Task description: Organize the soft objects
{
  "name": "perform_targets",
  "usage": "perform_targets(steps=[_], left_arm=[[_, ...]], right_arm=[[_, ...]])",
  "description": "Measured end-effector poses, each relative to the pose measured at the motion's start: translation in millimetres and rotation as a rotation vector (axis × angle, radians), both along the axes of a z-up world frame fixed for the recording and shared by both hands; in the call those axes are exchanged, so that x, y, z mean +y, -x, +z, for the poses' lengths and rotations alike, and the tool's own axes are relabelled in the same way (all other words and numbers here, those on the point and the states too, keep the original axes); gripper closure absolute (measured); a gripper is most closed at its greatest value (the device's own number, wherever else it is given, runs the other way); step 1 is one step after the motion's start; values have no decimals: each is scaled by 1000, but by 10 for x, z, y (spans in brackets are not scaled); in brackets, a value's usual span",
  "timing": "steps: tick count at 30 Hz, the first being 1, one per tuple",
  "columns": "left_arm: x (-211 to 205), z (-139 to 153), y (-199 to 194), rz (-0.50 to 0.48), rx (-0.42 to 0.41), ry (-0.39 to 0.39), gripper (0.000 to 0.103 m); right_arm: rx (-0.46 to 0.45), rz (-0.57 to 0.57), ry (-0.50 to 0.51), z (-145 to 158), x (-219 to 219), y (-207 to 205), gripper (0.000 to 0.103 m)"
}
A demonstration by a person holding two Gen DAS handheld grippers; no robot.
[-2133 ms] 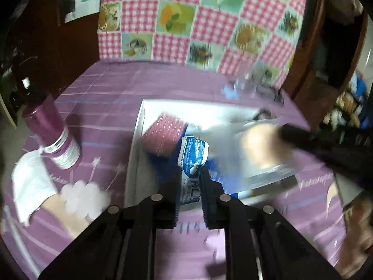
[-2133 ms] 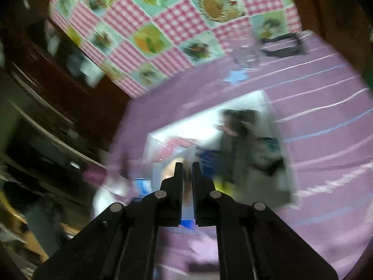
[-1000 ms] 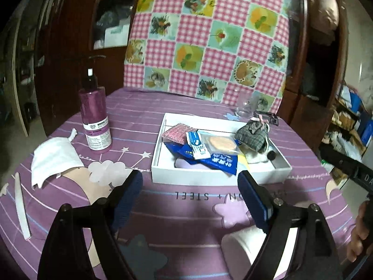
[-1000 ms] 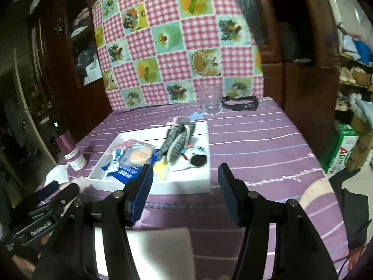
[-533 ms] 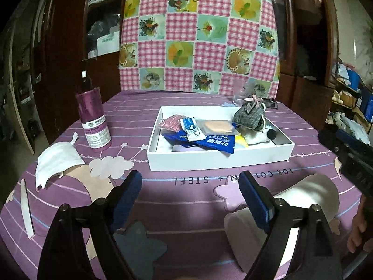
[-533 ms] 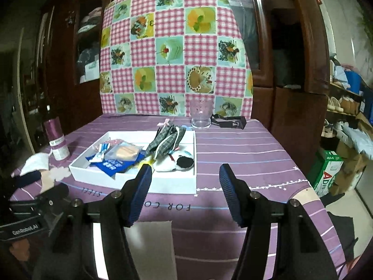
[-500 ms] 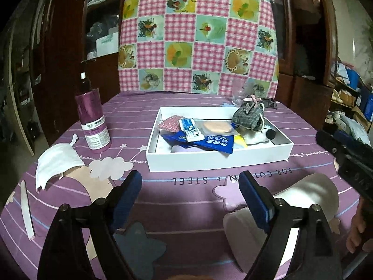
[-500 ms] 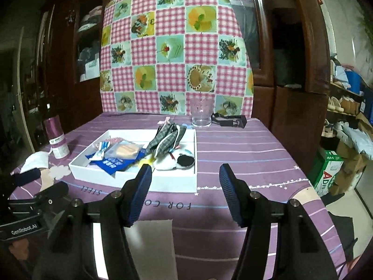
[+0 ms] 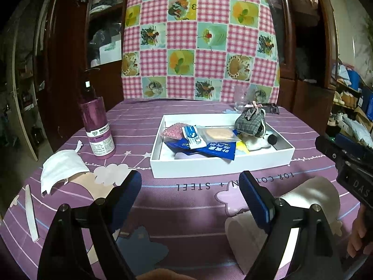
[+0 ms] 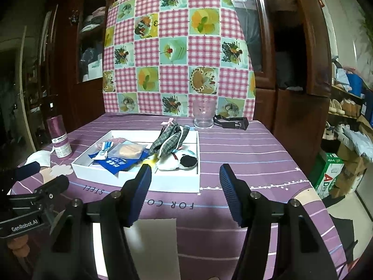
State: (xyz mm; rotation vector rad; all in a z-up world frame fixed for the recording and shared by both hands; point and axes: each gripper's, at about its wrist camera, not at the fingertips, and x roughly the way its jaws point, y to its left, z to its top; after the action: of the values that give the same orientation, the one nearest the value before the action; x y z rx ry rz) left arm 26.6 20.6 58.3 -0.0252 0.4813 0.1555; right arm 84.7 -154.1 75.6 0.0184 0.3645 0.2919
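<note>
We see our left hand-held gripper at the bottom of the left wrist view with its two blue-padded fingers spread wide and nothing between them. Our right hand-held gripper sits low in the right wrist view, likewise spread wide and holding nothing.

Both views look across the worktop, covered in a purple striped cloth, toward the white box at the centre of each frame. Inside it we find the soft objects gathered together: a pink glittery pouch at the box's left end, a blue and white packet touching it, a clear bag holding a round beige pad, and a dark blue packet lying toward the near wall. At the box's right end a grey plaid pouch with a pink bow rests on a black and white plush toy.

Outside the box, at the left of the left wrist view, stands a purple bottle, and just below it lies a white face mask. In the upper middle of the right wrist view, a clear glass stands beyond the box in front of a pink checkered cloth.
</note>
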Motion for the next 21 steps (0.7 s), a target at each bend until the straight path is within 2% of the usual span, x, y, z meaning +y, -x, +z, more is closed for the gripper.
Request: perform_targets(steps=[4, 8, 21], left_arm=[[0, 8, 14, 1, -6, -4, 16], [-19, 26, 40, 5, -18, -15, 1], [-26, 43, 53, -3, -30, -21, 0]], right_arm=[[-6, 0, -1, 2, -5, 12, 38], [-5, 0, 0, 1, -4, 19, 38], [11, 8, 4, -8, 10, 13, 37]])
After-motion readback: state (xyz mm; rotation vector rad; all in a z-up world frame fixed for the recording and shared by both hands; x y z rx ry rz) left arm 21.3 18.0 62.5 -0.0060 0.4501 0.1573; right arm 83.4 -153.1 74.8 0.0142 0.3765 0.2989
